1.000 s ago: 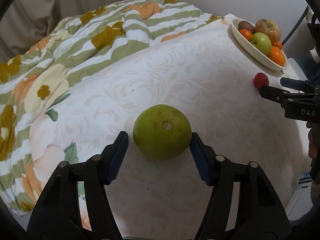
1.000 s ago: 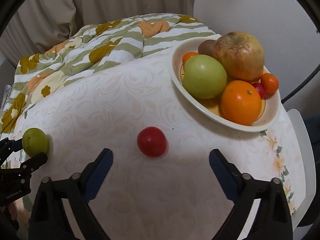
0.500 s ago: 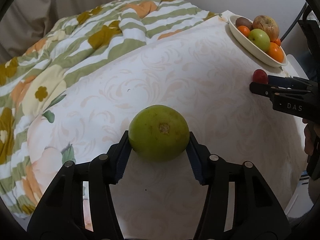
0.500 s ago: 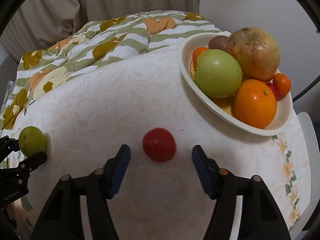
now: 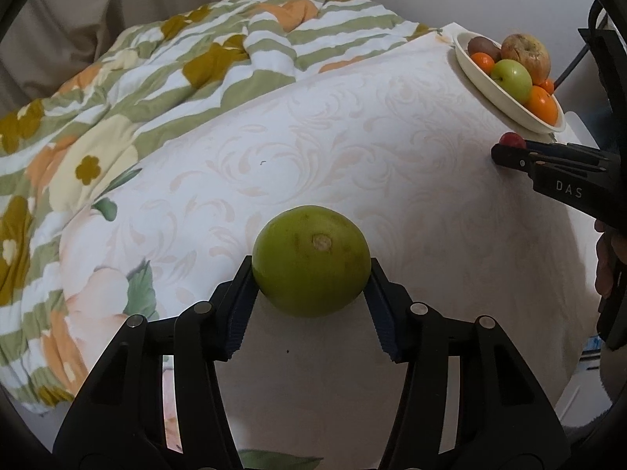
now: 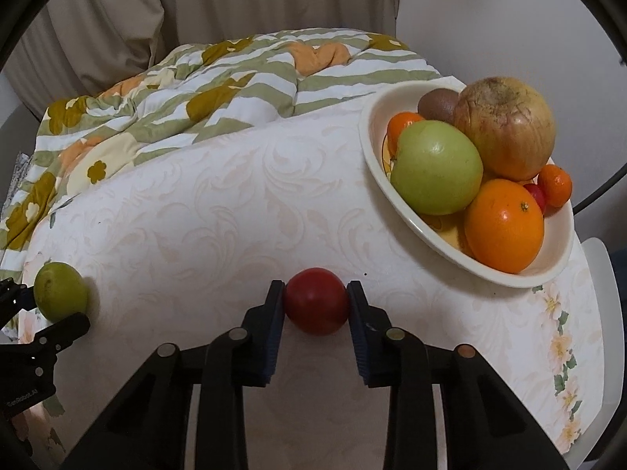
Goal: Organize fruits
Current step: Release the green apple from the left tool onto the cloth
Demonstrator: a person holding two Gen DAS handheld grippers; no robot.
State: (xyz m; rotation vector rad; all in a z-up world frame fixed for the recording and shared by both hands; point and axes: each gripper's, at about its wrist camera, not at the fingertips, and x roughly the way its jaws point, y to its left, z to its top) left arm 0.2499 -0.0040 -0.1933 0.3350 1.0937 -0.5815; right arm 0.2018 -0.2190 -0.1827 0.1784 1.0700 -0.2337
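The green fruit [image 5: 310, 260] is held tight between the two blue pads of the left gripper [image 5: 311, 278], low on the white tablecloth [image 5: 352, 164]. From this gripper, the cream bowl [image 5: 476, 78] is seen far off at about 1 o'clock, well apart, with most of the cloth in between.

The small red fruit [image 6: 316, 300] is squeezed by the right gripper [image 6: 315, 305]; its jaws have just been closing and are now shut on the fruit. From this gripper, the bowl [image 6: 423, 231] is seen near, at about 2 o'clock, already piled with fruit.

The right hand is judged to be much nearer the bowl, so the red fruit is likely to be dropped in first.
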